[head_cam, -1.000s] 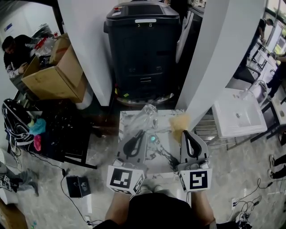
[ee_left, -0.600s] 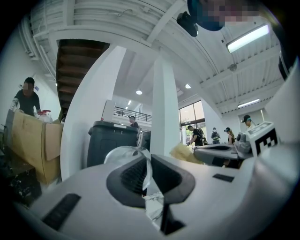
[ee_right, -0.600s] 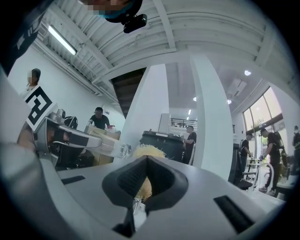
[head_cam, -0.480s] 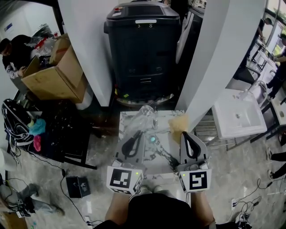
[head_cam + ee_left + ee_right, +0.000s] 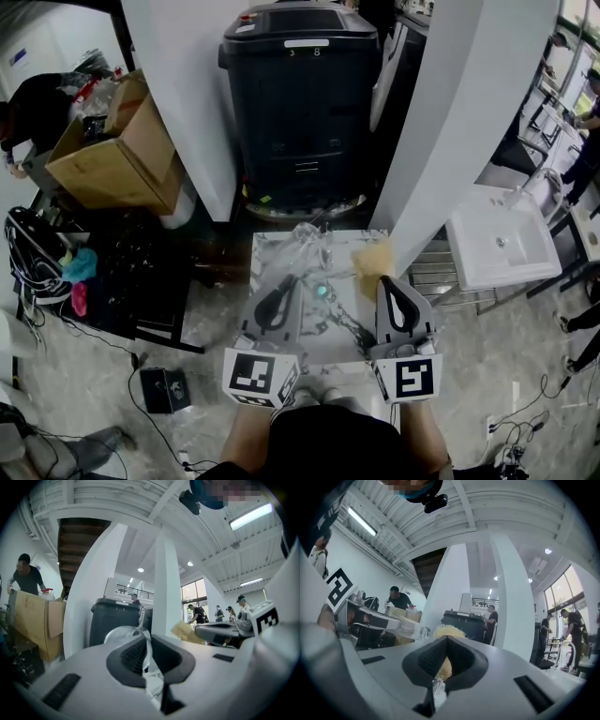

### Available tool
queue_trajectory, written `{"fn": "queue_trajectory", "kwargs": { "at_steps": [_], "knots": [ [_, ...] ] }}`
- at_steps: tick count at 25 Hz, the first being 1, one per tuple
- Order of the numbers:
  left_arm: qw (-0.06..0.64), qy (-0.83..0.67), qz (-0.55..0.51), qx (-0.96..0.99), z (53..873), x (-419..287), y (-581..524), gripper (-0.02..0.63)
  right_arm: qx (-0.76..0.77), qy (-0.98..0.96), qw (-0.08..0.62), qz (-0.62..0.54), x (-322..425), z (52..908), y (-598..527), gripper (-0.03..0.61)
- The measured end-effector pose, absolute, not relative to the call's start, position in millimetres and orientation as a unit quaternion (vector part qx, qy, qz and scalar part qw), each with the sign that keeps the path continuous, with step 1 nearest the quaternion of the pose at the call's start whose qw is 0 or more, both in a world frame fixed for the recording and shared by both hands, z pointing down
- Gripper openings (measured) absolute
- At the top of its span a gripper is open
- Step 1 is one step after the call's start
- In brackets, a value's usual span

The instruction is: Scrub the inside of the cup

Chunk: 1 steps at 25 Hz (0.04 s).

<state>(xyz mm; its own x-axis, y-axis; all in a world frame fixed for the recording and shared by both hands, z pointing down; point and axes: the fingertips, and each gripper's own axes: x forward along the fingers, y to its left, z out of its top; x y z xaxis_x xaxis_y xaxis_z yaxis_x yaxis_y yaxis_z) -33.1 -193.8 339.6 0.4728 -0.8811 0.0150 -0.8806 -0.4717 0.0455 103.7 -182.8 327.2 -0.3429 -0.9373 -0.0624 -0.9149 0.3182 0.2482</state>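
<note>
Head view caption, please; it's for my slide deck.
Left gripper pinches the wall of a clear cup; right gripper holds a tan fibrous scrubber beside it, above a marble table.

The left gripper [image 5: 292,279] and the right gripper [image 5: 386,281] each have a smooth pale-grey shell [image 5: 511,660], black ribbed pads [image 5: 133,656] lining the jaws, and dark rectangular slots [image 5: 58,691] set in the sides. A white cube [image 5: 262,375] printed with black square markers sits at the rear of each. The person wears a black top [image 5: 314,441], forearms bare; a small black camera [image 5: 189,500] rides on the head.
</note>
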Motion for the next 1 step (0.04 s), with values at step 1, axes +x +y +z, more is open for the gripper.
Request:
{"fn": "queue_trajectory", "kwargs": {
  "at_steps": [1],
  "knots": [
    [0.027,-0.514,-0.007,0.857,339.6,-32.9,-193.4,0.028,0.571,-0.811,0.045,-0.120,104.2,327.3,-182.9,0.009]
  ]
}}
